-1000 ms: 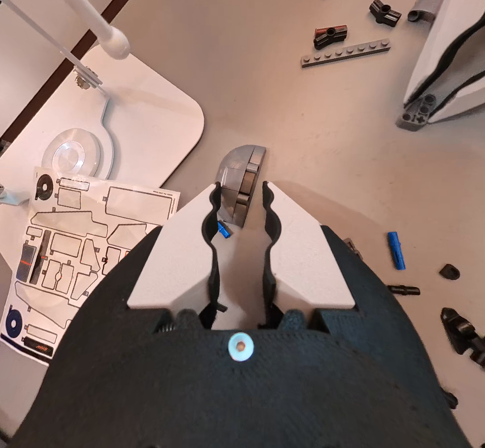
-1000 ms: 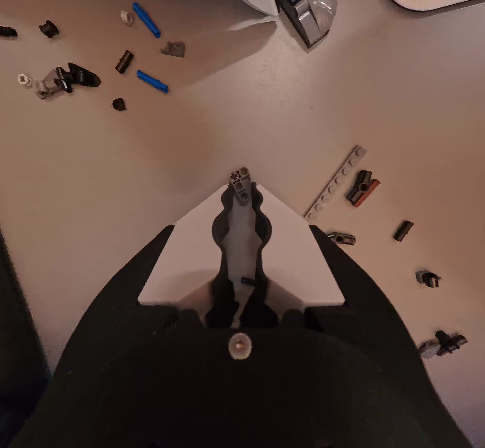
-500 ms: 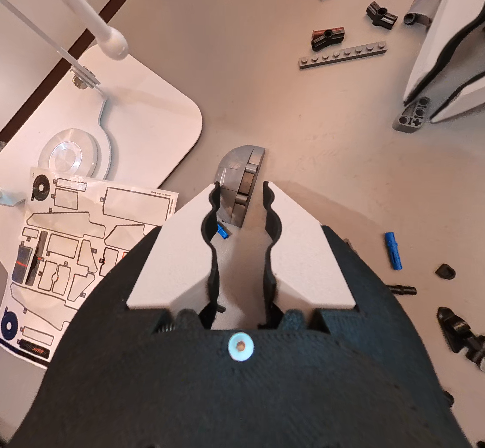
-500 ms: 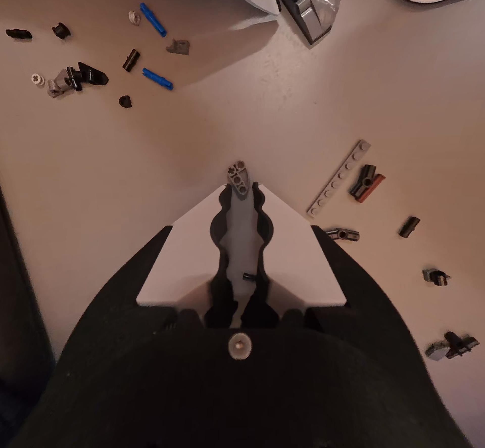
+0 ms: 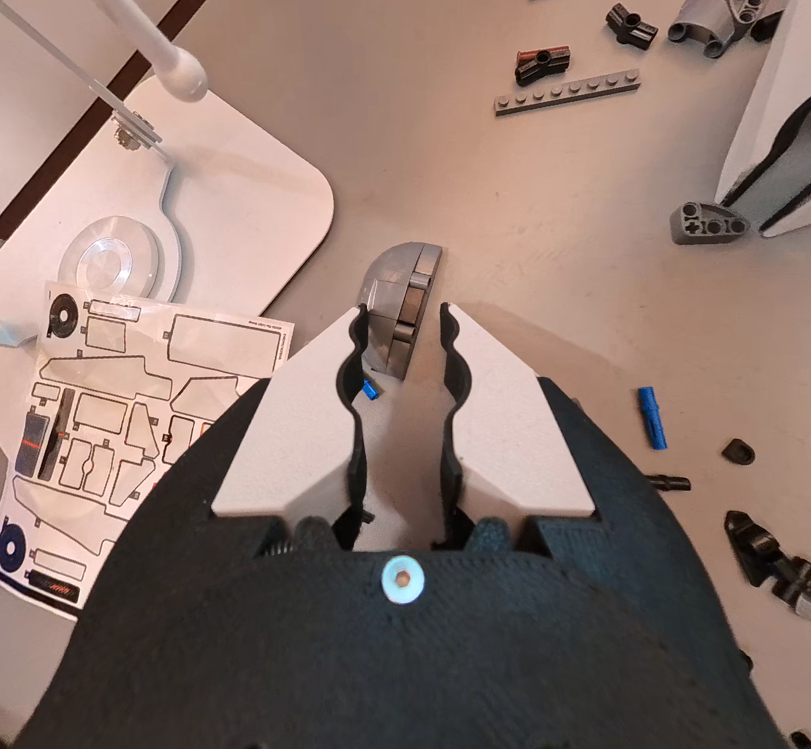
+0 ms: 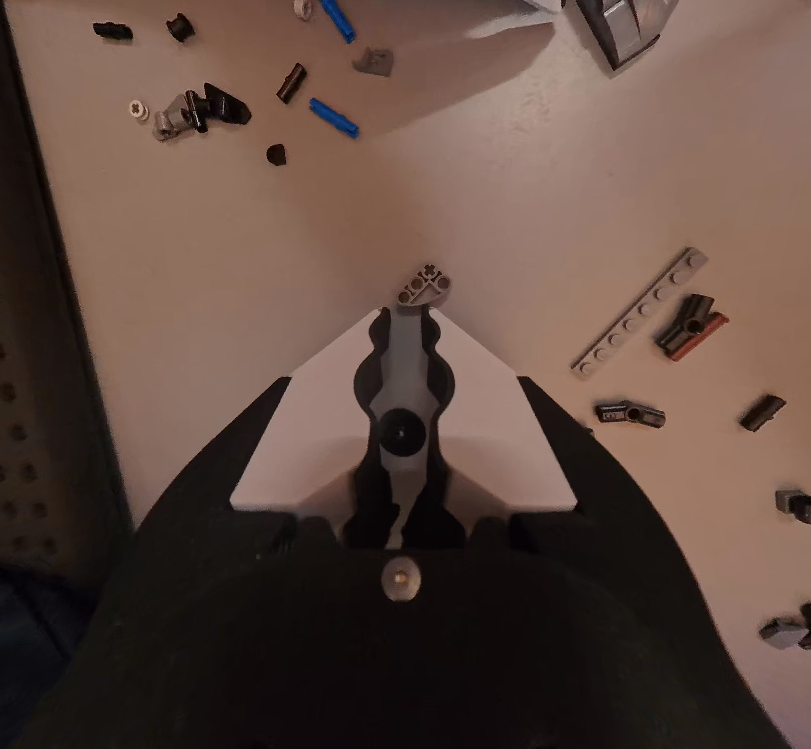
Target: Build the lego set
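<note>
**Plastic, paper and a matt tabletop**

My left gripper [image 5: 401, 311] has smooth white fingers with matt black wavy pads, and its dark body shows the fine ridged grain of printed plastic around a shiny metal screw [image 5: 402, 580]. The domed grey assembly [image 5: 401, 302] ahead of me is smooth plastic with a soft sheen. The sticker sheet [image 5: 131, 412] is glossy paper. The table [image 5: 439, 157] looks matt beige with faint scuffs. The lamp base [image 5: 228, 210] is smooth white.

In my right gripper [image 6: 406, 308], the grey curved panel [image 6: 423, 287] is matt plastic.
</note>
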